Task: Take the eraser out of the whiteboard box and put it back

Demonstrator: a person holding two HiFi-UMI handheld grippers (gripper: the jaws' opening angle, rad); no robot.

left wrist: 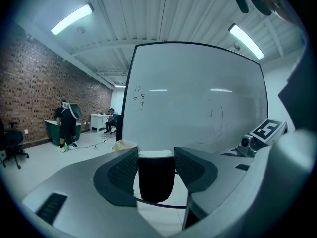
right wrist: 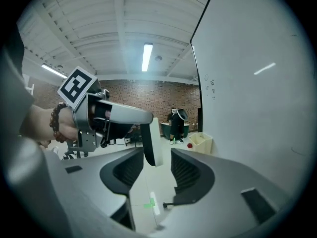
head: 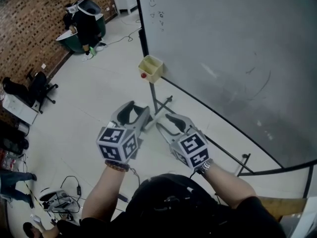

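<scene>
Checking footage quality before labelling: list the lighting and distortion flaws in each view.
Head view: even light, pale glare streaks on the whiteboard, its frame bowed. Left gripper view: strong fisheye, dark corners, ceiling lights blown out. Right gripper view: same vignette, eraser fairly sharp.

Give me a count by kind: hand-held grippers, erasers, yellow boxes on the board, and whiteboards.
Hand-held grippers: 2, the left hand-held gripper and the right hand-held gripper
eraser: 1, clamped in the left one
yellow box: 1
whiteboard: 1
Total: 5
</scene>
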